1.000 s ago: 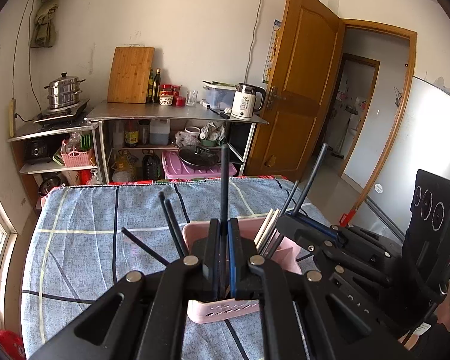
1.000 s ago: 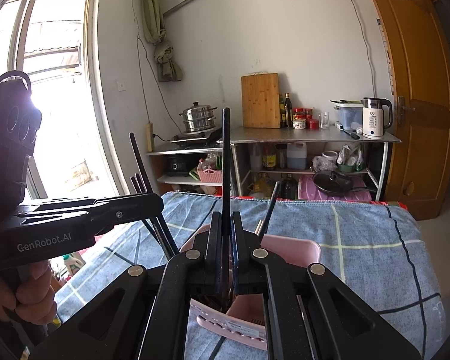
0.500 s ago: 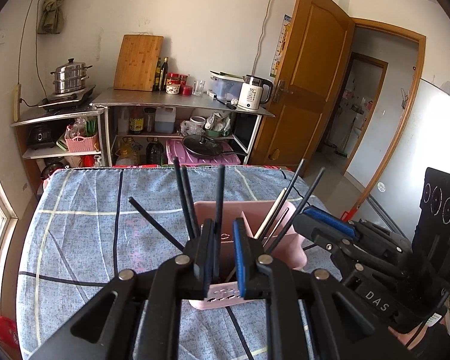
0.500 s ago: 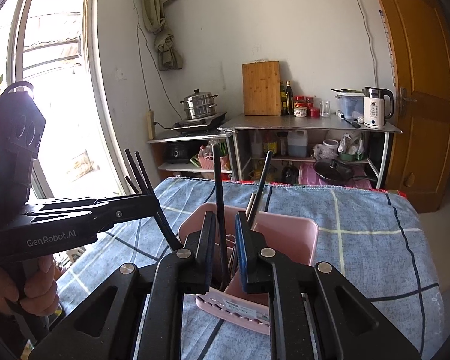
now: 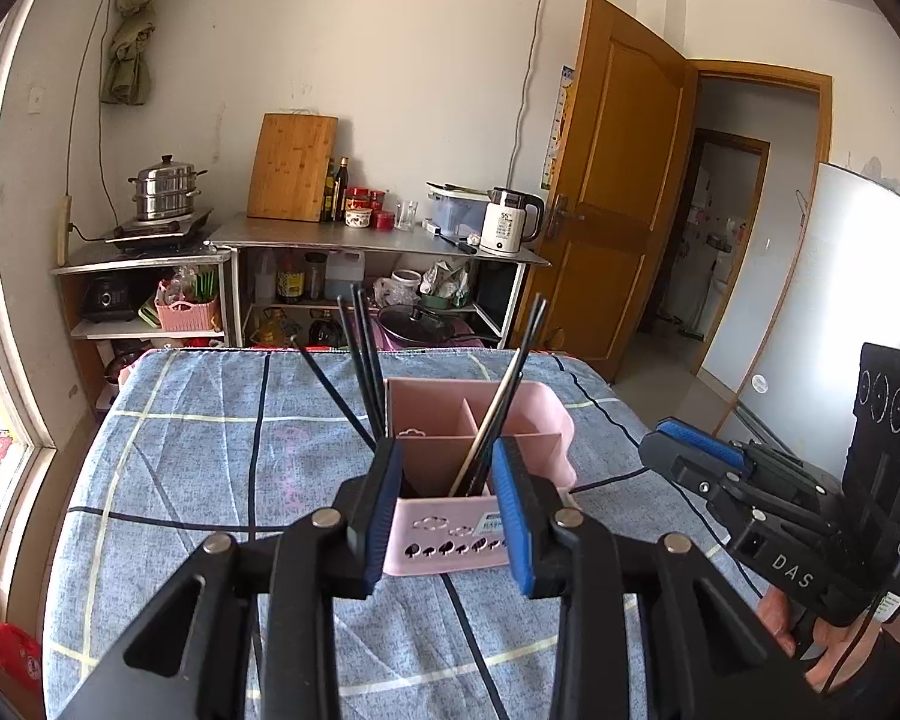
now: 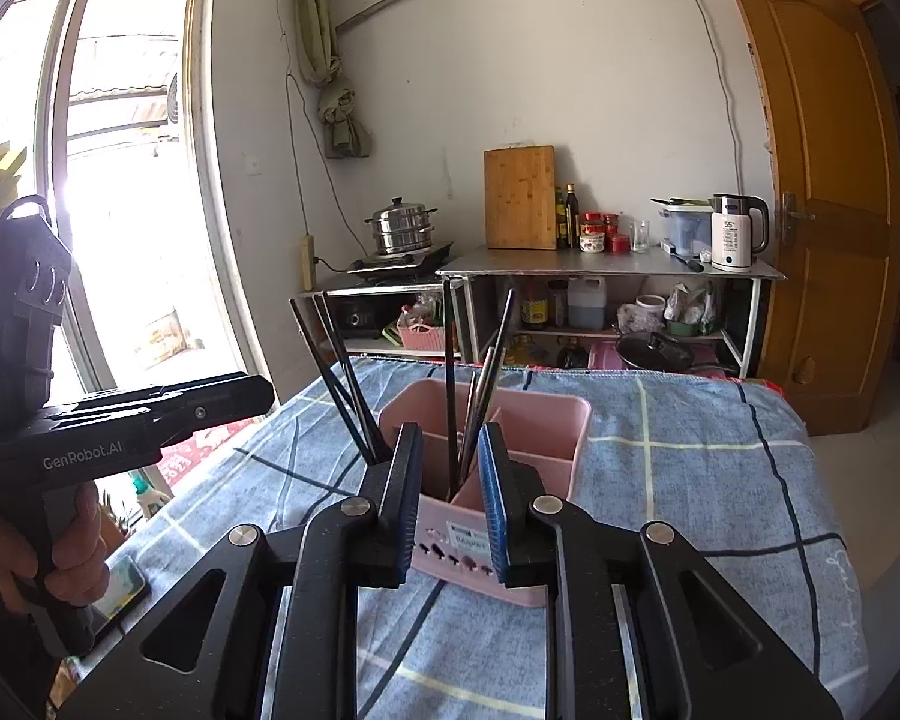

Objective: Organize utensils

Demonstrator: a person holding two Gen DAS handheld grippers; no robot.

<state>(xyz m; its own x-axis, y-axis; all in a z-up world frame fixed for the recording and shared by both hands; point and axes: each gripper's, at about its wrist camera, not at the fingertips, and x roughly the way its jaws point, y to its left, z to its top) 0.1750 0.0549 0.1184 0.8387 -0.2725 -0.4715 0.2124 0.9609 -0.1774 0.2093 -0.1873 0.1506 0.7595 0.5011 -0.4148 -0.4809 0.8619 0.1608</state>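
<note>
Pink holder (image 5: 480, 480) sits in the middle of the blue cloth (image 5: 210, 450), with black chopsticks (image 5: 363, 372) standing inside. Left gripper (image 5: 447, 516) and right gripper (image 6: 450, 501) have just been opening and hold nothing. A bump from either could tip the holder over.

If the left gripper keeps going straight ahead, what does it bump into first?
Probably the pink utensil holder, straight ahead of the open left gripper; the chopsticks standing inside come next. Depth is hard to judge.

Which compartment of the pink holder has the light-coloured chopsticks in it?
In the pink holder, the front compartment nearest the left gripper; its pale chopsticks lean right. The black chopsticks stand at the holder's left.
</note>
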